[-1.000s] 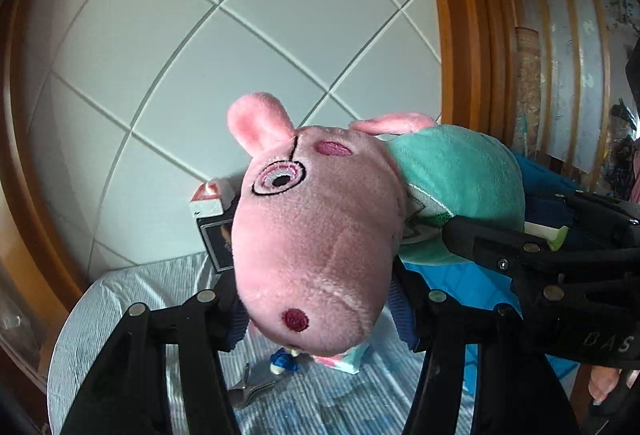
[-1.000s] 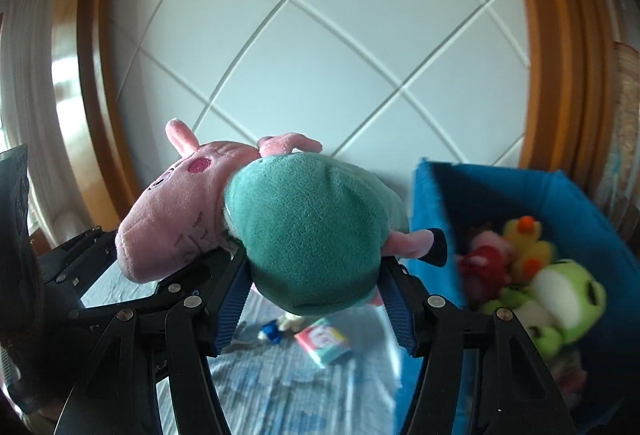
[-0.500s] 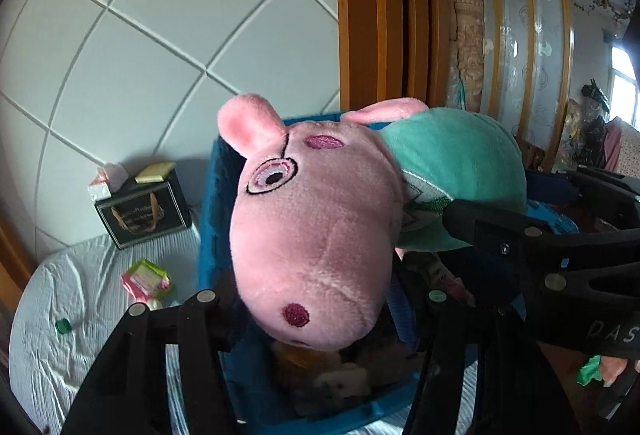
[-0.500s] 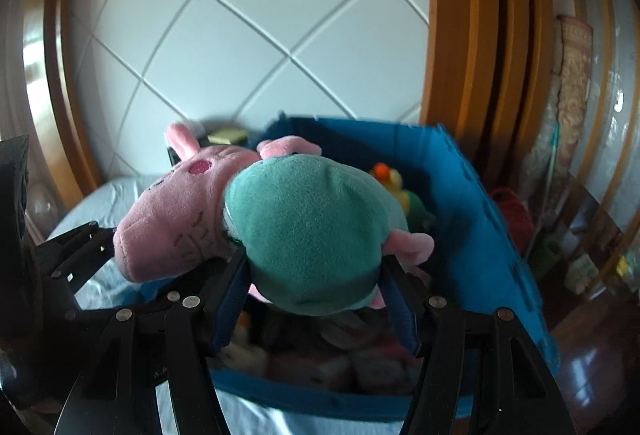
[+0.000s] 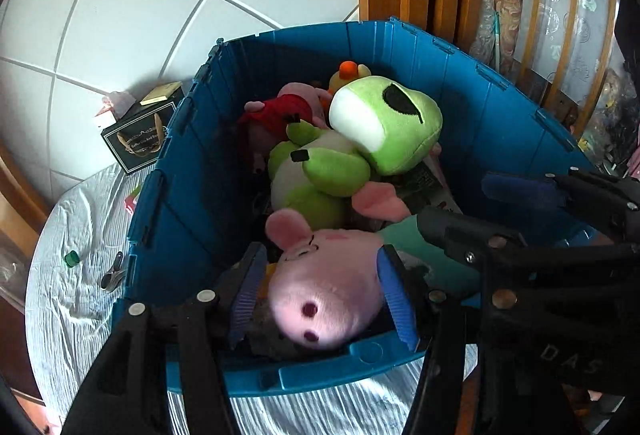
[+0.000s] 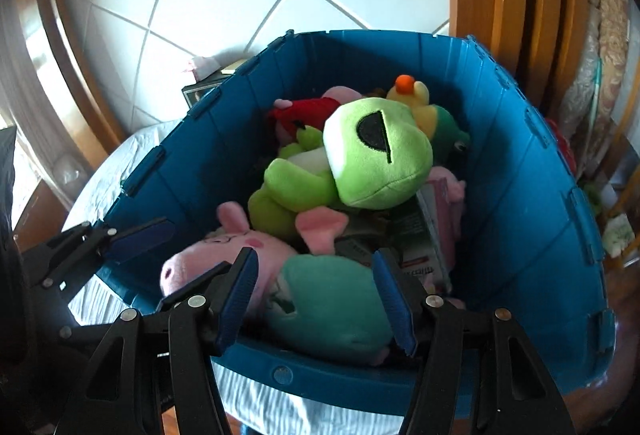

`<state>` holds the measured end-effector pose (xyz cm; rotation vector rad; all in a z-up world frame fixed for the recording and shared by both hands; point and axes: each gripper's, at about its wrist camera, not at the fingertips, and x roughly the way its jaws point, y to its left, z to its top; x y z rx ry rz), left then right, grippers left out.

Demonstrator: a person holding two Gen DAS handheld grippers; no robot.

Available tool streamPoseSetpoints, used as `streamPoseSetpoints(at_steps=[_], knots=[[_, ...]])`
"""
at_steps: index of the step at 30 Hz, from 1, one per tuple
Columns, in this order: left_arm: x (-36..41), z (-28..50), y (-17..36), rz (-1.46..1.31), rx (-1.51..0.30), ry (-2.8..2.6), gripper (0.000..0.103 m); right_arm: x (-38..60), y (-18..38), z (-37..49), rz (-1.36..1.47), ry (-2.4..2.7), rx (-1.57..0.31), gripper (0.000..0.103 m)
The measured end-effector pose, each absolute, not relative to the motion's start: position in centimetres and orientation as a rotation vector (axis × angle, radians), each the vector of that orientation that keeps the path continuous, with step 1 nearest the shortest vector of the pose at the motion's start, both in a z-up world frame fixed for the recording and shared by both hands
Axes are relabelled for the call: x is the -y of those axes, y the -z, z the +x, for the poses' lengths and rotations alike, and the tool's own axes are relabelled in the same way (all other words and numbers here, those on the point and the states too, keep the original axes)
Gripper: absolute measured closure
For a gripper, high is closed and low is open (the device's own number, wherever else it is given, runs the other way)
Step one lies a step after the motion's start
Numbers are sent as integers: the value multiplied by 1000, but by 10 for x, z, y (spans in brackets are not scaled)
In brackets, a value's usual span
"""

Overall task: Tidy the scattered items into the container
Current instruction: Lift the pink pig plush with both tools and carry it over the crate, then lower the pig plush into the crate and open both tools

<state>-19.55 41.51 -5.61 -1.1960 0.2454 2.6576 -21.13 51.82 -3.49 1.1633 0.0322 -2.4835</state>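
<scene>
The pig plush [image 5: 324, 295], a second ago aloft in both our grippers, now lies low in the frame inside the blue bin [image 5: 192, 163] beside the frog plush [image 5: 360, 139]. Our left gripper [image 5: 320, 299] and right gripper [image 6: 316, 295] stand wide, released; a clip [image 5: 113, 272] at lower left remains.

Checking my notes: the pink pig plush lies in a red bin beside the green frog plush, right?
The bin is blue, not red; the right wrist view shows the pink pig plush lying in it beside the green frog plush.
</scene>
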Motion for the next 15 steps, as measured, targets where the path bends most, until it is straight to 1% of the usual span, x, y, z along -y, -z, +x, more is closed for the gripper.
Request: streamPoseSetpoints(at_steps=[6, 7, 8, 9, 11, 12, 15], knots=[[-417, -191, 51, -1190, -241, -2660, 45, -531, 31, -204, 1154, 2528, -3, 43], [-417, -190, 51, -1188, -239, -2660, 43, -534, 30, -203, 1154, 2540, 6, 42], [-417, -188, 50, -1181, -238, -2662, 35, -538, 29, -202, 1152, 2552, 17, 41], [-417, -186, 49, -1171, -237, -2666, 30, -542, 26, -199, 1151, 2564, 29, 39], [-418, -181, 46, -1150, -233, -2674, 29, -550, 24, -194, 1152, 2598, 44, 24], [-418, -179, 45, -1144, -227, -2675, 29, -553, 23, -192, 1153, 2615, 42, 22], [-416, -171, 41, -1126, -207, -2681, 29, -564, 21, -183, 1151, 2658, 53, 20]])
